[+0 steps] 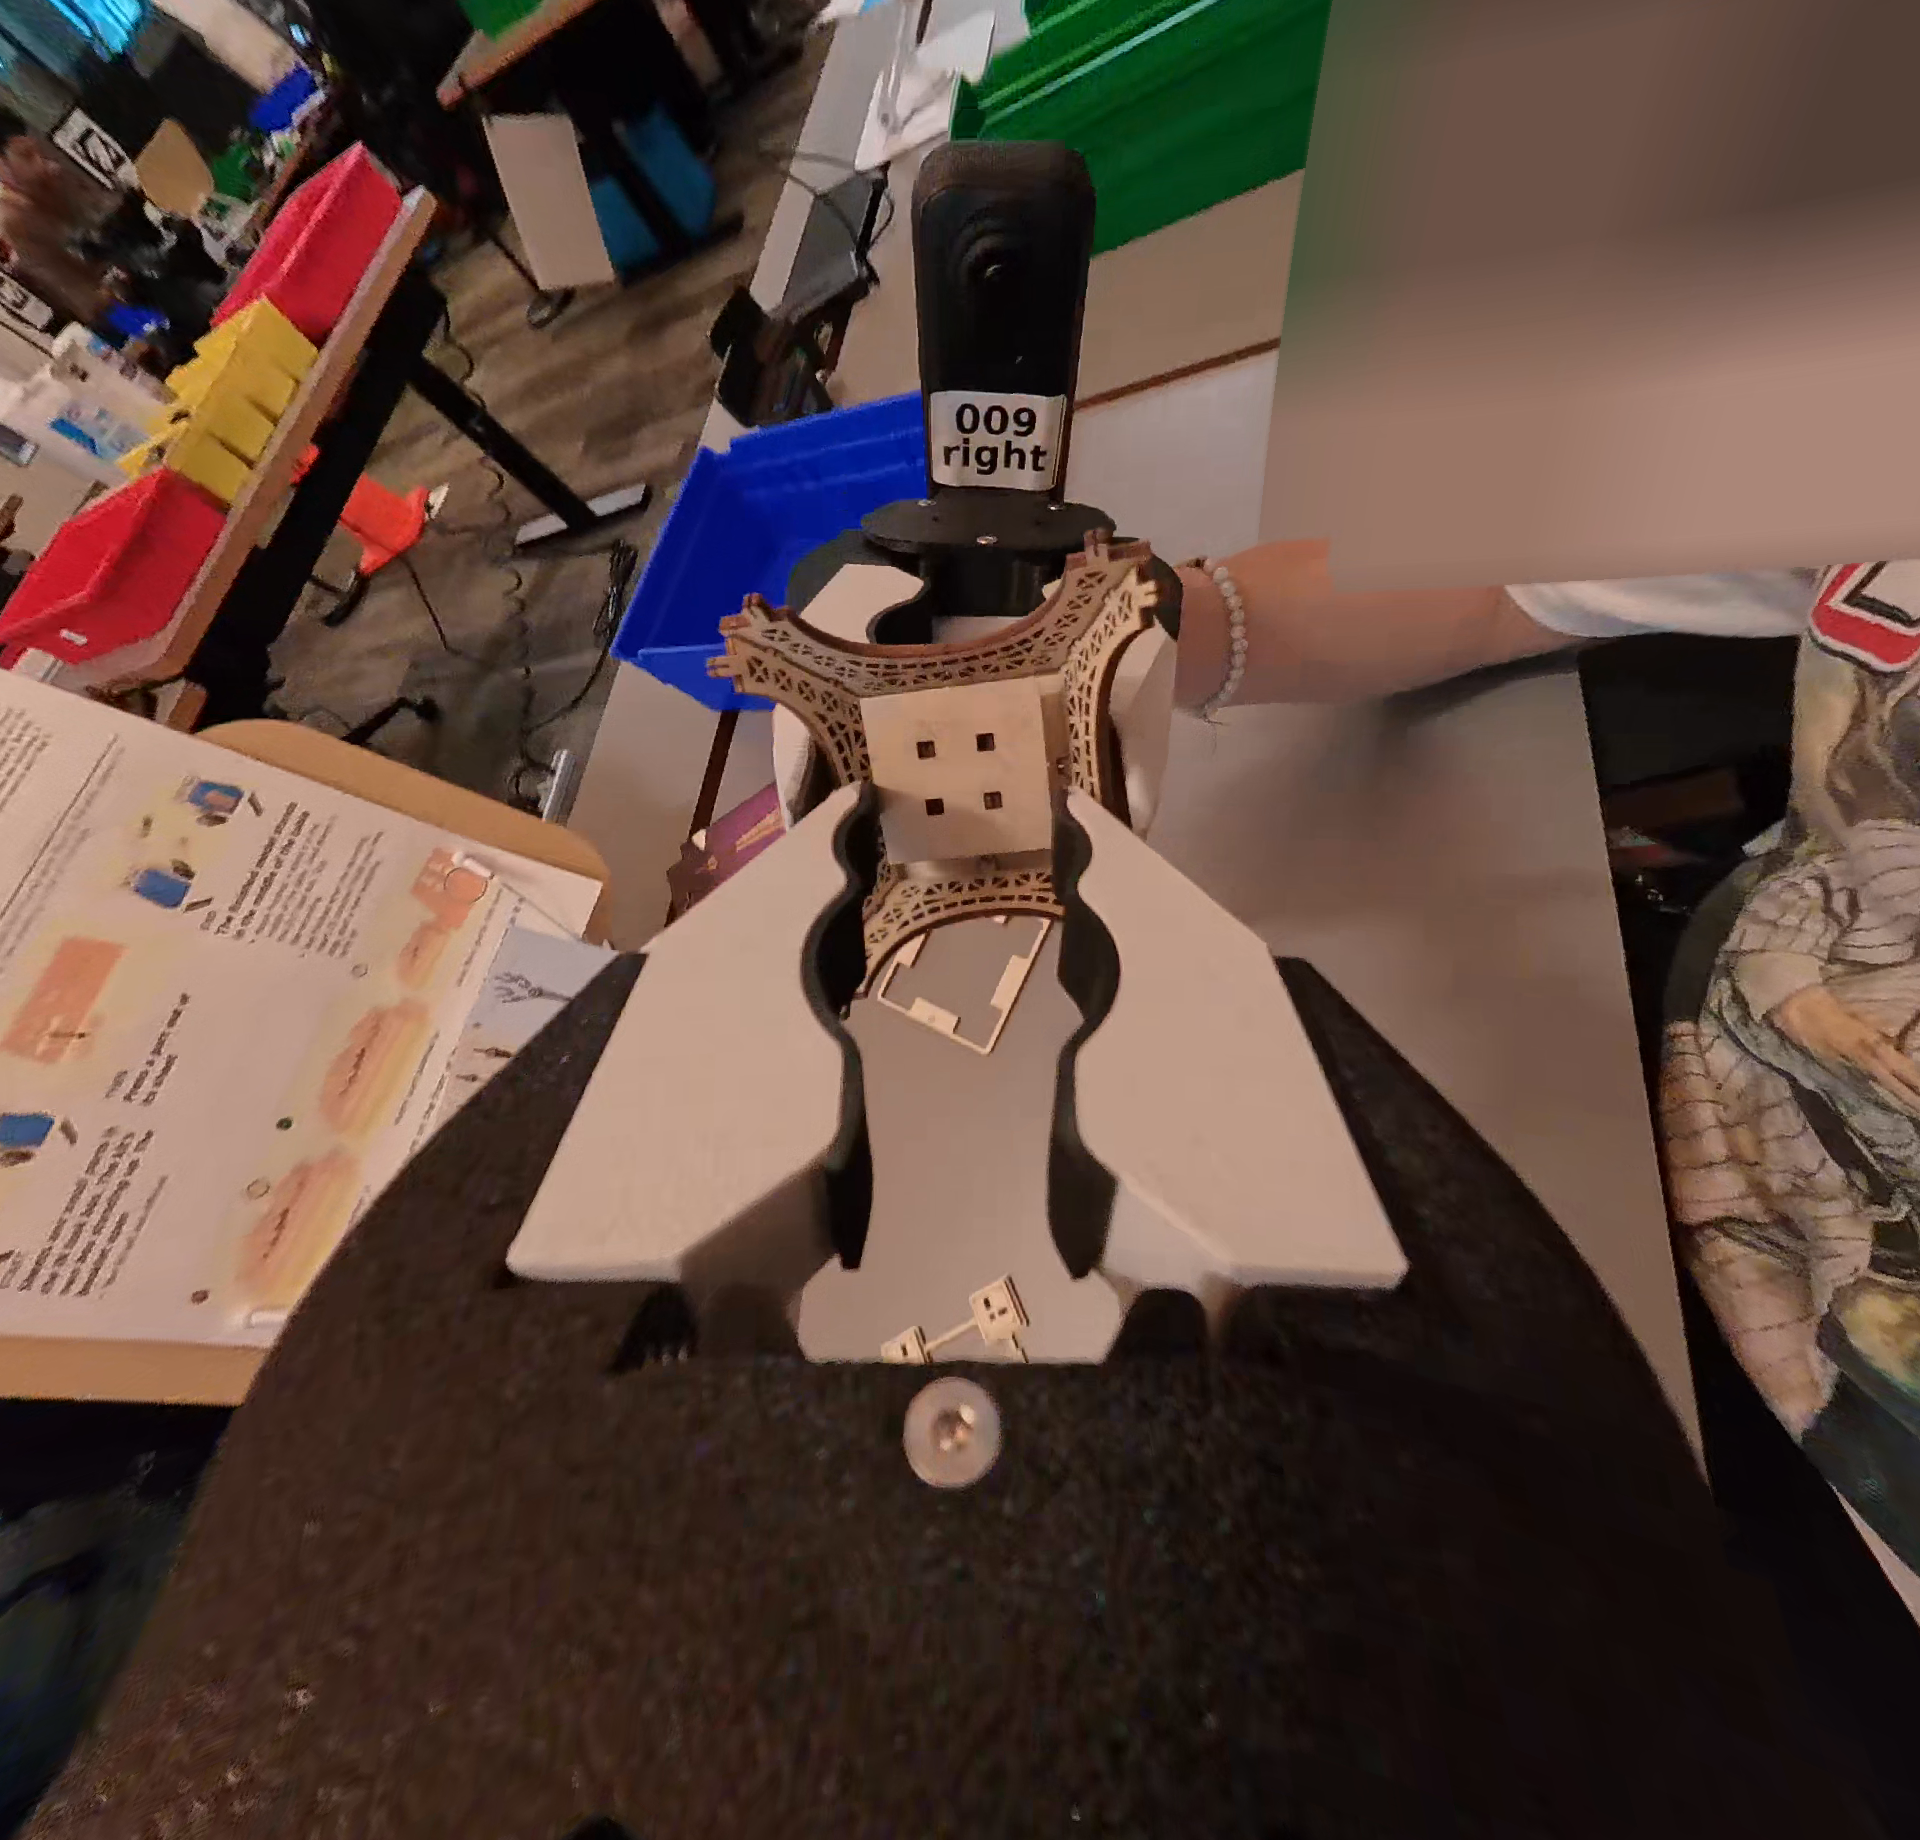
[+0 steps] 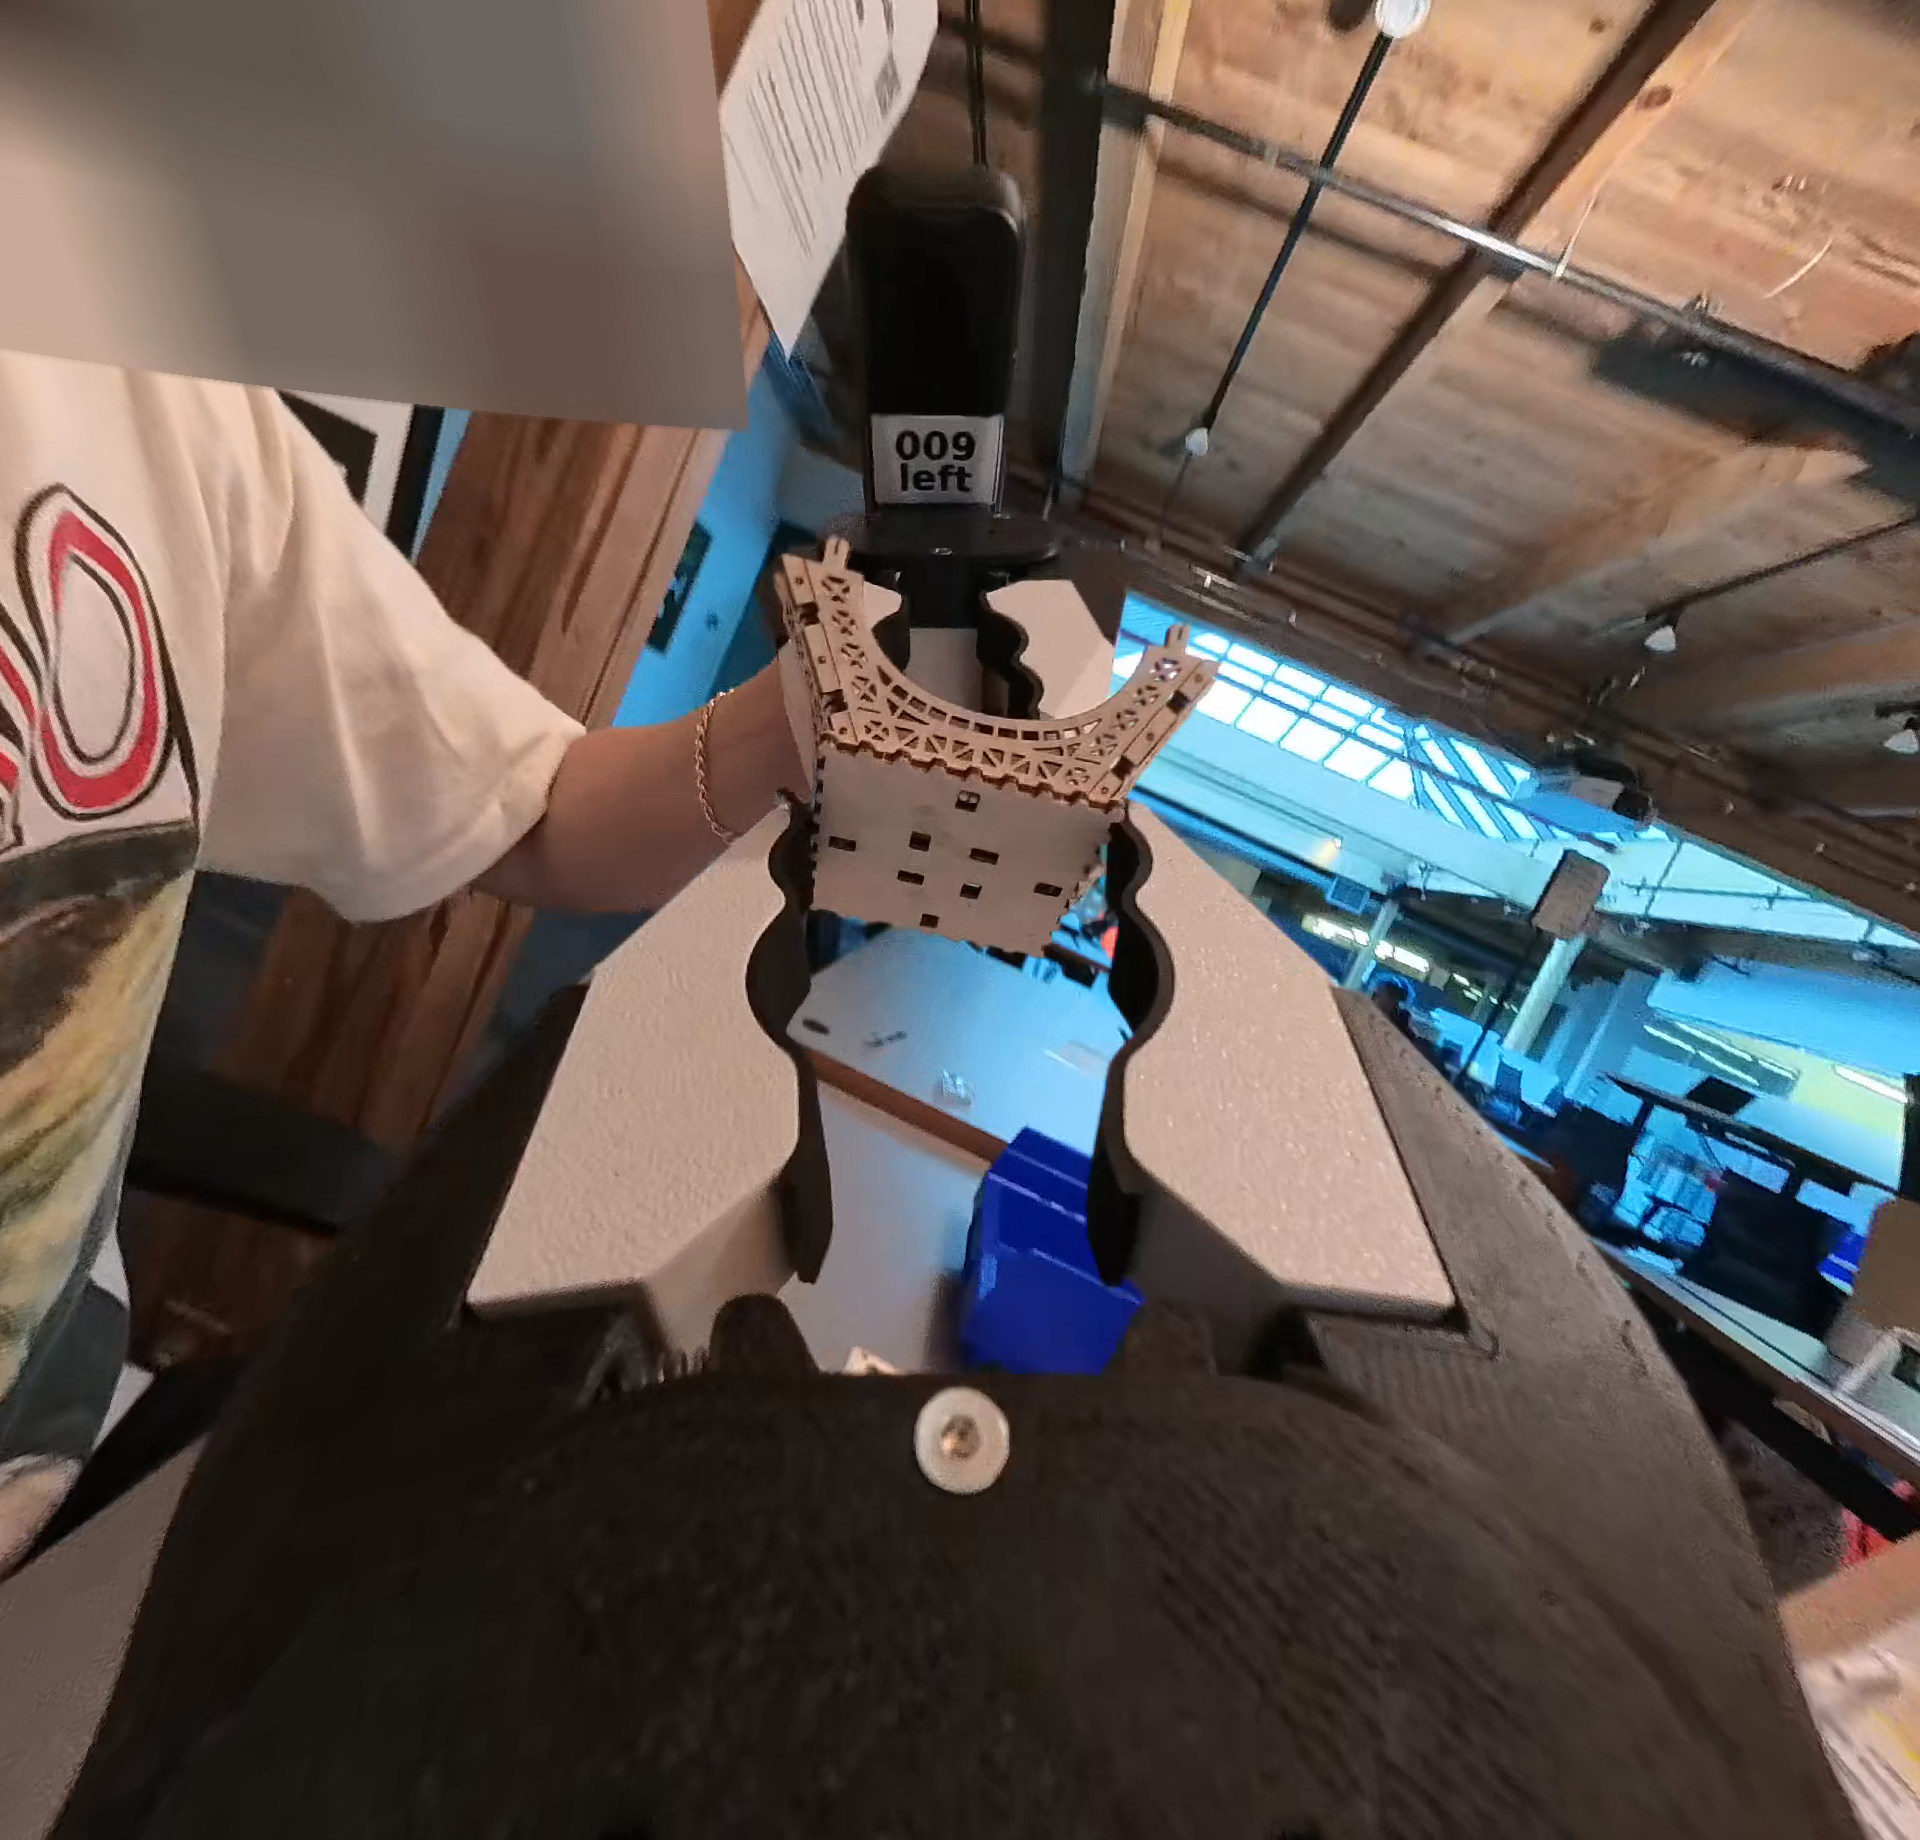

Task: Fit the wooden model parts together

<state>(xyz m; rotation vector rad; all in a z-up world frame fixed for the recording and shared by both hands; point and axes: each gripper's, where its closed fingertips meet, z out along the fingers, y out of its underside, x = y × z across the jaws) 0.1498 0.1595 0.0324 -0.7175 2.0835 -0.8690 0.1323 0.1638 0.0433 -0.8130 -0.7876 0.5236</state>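
A wooden lattice tower model [image 1: 961,767], with arched legs and a square plate with small slots, is held in the air between both grippers. In the left wrist view my left gripper [image 1: 961,840] is shut on the plate's sides. The right gripper's white fingers [image 1: 1143,710] face it from behind the arches. In the right wrist view my right gripper [image 2: 956,881] is shut on the same model [image 2: 935,845], with the left gripper's fingers [image 2: 1060,637] behind it. A loose wooden frame piece [image 1: 961,995] and small wooden parts [image 1: 971,1323] lie on the table below.
An instruction sheet [image 1: 208,1011] lies on a board at the left. A blue bin [image 1: 769,564] stands beyond the table edge and also shows in the right wrist view [image 2: 1039,1271]. The person's arm [image 1: 1351,637] reaches in from the right. Red and yellow bins [image 1: 260,336] sit on far tables. My two grippers' fingertips are within a few centimetres of each other.
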